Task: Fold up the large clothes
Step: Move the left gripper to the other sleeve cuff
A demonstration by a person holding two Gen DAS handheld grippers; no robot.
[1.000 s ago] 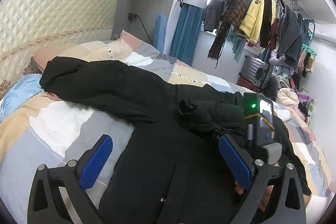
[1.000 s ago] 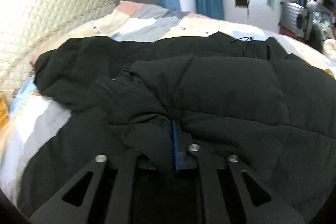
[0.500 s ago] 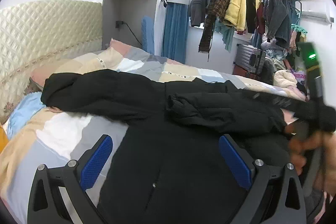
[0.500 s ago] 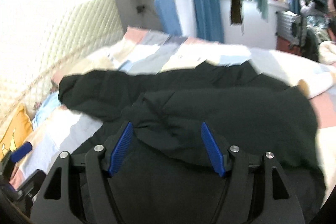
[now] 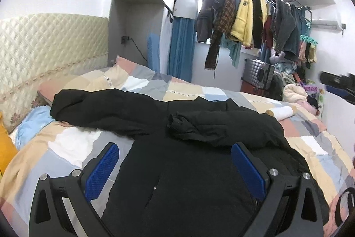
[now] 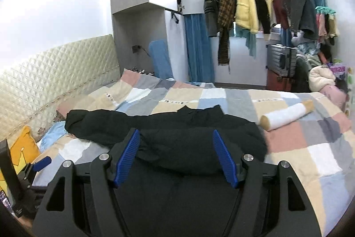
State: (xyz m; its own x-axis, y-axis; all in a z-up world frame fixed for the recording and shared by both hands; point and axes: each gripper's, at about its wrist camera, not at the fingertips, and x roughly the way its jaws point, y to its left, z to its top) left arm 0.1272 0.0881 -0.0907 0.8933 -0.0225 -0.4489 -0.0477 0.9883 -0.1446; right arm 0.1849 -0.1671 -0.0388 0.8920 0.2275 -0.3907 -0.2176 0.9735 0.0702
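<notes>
the big black coat (image 5: 188, 174) lies flat on the bed (image 5: 73, 148), on top of the patchwork blanket (image 6: 310, 148). one sleeve (image 5: 106, 110) sticks out to the left, toward the padded headboard (image 5: 44, 46). the other sleeve (image 5: 217, 126) is folded over and rests across the chest of the coat.

your left gripper (image 5: 175, 167) hangs above the lower part of the coat. its jaws are spread wide and hold nothing. your right gripper (image 6: 175, 158) is above the coat too, and its jaws are also wide apart with nothing between them. the blue pads (image 6: 127, 158) touch no cloth.

a white roll with tan ends (image 6: 288, 114) lies on the blanket to the right of the coat, not touching it. a yellow pillow (image 6: 22, 148) sits by the headboard. far behind the bed, lots of clothes hang on a rack (image 5: 255, 17), next to a blue curtain (image 6: 197, 48) and a grey suitcase (image 6: 281, 59).
</notes>
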